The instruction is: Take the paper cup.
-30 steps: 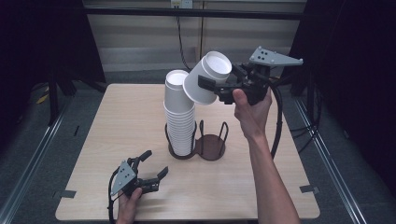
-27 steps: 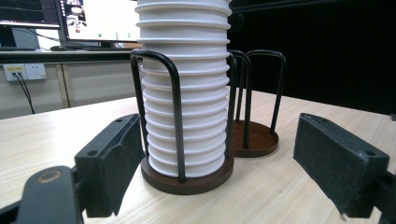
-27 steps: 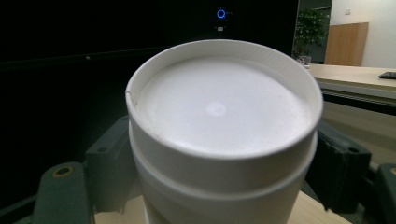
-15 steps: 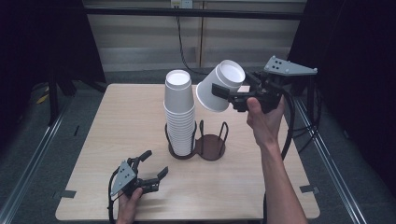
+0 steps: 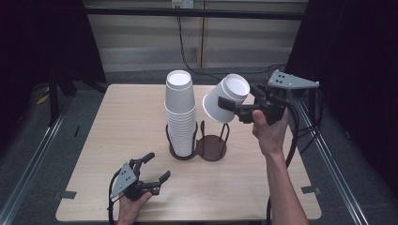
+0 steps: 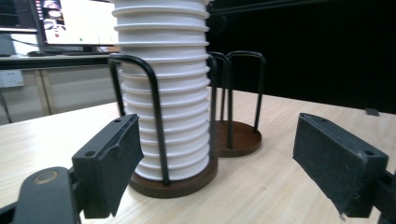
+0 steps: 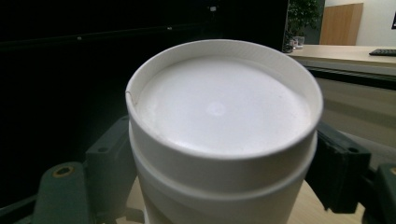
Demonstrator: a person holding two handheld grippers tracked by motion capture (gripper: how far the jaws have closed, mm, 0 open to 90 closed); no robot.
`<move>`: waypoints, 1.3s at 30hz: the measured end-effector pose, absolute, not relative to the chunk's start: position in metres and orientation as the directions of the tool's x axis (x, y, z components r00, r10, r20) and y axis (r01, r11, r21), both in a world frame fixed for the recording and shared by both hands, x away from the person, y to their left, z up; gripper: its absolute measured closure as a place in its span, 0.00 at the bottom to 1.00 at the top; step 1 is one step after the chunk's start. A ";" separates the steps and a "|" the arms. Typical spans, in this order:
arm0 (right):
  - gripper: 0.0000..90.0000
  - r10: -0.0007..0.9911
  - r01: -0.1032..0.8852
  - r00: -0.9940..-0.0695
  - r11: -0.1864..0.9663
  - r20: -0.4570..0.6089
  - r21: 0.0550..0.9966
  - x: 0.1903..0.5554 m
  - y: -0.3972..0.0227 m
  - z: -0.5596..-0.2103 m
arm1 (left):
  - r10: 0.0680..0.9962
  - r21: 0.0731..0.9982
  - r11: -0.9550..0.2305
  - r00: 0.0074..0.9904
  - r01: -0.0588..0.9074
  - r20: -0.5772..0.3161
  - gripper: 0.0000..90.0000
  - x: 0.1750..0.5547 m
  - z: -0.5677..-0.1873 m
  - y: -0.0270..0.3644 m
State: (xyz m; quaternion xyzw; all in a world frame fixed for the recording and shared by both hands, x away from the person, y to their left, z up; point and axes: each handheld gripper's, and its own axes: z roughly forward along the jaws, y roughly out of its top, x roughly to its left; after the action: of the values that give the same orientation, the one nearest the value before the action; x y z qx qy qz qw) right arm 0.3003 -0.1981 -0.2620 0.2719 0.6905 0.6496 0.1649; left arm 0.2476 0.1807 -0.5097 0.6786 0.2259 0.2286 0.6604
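High view: the right gripper (image 5: 234, 107), jaws clamped on a white cup (image 5: 225, 97), holds it above the holder (image 5: 211, 146), whose empty ring awaits; the left gripper (image 5: 154, 169) rests jaws apart near the stack (image 5: 180, 112).

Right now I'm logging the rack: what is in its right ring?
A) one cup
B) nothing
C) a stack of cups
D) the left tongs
B: the right ring shows its bare brown base, while the stack fills the other ring and the right tongs hold one cup in the air.
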 end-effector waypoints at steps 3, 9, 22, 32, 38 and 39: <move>0.23 0.583 0.169 -0.800 -0.009 0.142 0.986 0.298 -0.202 -0.269 | 0.606 0.999 -0.044 0.796 0.013 0.016 0.18 0.248 -0.509 0.178; 0.23 0.576 0.179 -0.805 0.005 0.143 0.984 0.295 -0.200 -0.282 | 0.599 0.997 -0.041 0.800 0.063 -0.026 0.18 0.249 -0.505 0.180; 0.23 0.545 0.208 -0.824 0.032 0.157 0.978 0.291 -0.188 -0.311 | 0.532 0.998 -0.047 0.847 0.037 -0.007 0.22 0.245 -0.481 0.177; 0.23 0.524 0.232 -0.832 0.033 0.181 0.972 0.288 -0.177 -0.332 | 0.484 0.998 -0.049 0.875 0.037 -0.008 0.21 0.245 -0.476 0.165; 0.23 0.510 0.236 -0.840 0.042 0.182 0.971 0.283 -0.170 -0.342 | 0.462 0.999 -0.054 0.887 0.009 0.016 0.18 0.245 -0.463 0.158; 0.23 0.509 0.238 -0.841 0.043 0.184 0.970 0.283 -0.169 -0.344 | 0.458 0.999 -0.048 0.889 0.005 0.017 0.18 0.245 -0.462 0.157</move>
State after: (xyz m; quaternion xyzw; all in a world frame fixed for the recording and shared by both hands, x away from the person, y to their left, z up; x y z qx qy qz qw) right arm 0.2828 -0.1692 -0.3442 0.2614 0.7143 0.6406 0.1055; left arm 0.2454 0.1568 -0.4621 0.7039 0.1648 0.1691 0.6699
